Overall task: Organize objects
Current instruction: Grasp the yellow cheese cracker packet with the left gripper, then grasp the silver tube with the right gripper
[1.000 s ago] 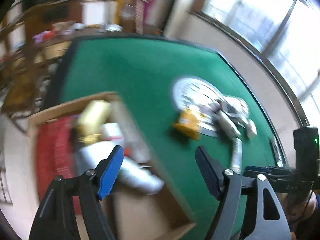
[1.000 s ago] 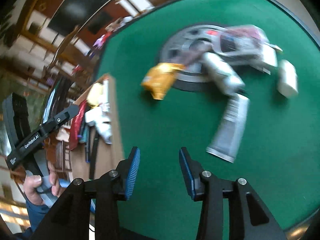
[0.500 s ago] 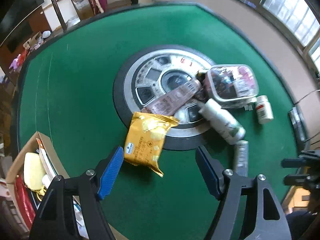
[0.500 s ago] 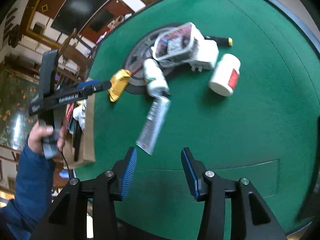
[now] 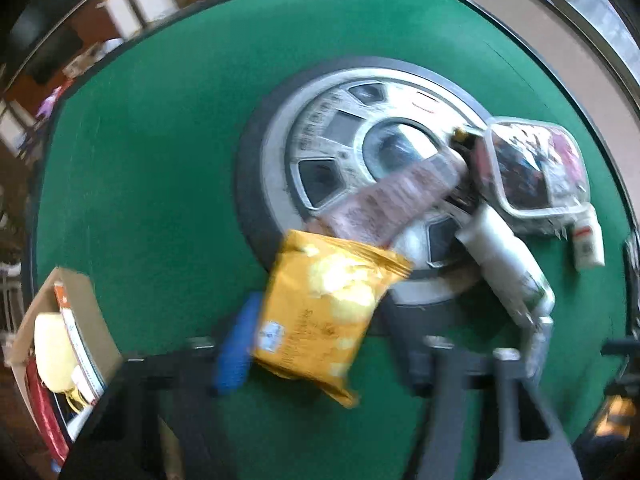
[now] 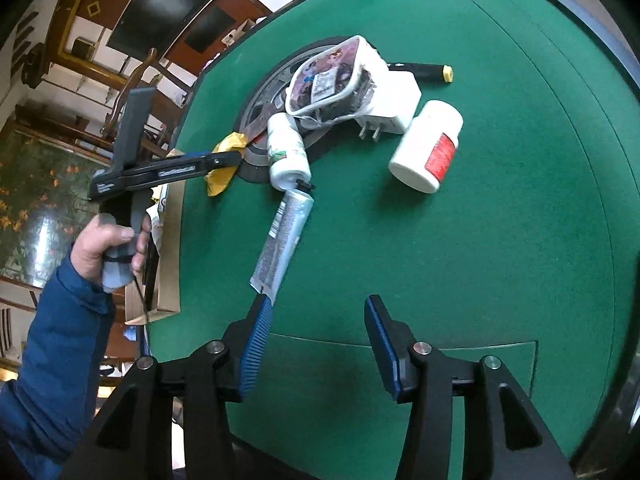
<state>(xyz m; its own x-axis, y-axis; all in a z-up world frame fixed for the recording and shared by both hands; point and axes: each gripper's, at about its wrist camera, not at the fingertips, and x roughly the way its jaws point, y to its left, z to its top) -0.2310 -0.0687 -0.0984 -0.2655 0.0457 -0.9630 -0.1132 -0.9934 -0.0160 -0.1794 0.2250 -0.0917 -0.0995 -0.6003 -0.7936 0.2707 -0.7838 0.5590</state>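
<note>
A yellow snack packet [image 5: 320, 312] lies on the green table [image 5: 152, 168], its top edge on the round grey hub [image 5: 344, 136]. My left gripper [image 5: 320, 340] straddles the packet. Its jaws are closing, with the blue pad at the packet's left edge; the view is blurred and I see no firm pinch. The right wrist view shows the same left gripper [image 6: 228, 158] at the packet [image 6: 222, 164], held by a hand in a blue sleeve [image 6: 52, 344]. My right gripper [image 6: 316, 344] hovers over bare felt, jaws opening, nothing between them. A silver tube [image 6: 282, 236] ends by its left fingertip.
A cardboard box [image 5: 80, 312] with several items stands at the table's left edge. Around the hub lie a white bottle [image 6: 286, 148], a clear lidded tub [image 6: 328, 76], a white plug adapter [image 6: 394, 100], a white pill bottle [image 6: 428, 148] and a brown wrapper [image 5: 392, 200].
The left gripper swung from the box to the yellow packet, dropped closer and narrowed its jaws around it. The right gripper moved toward the tube and widened slightly.
</note>
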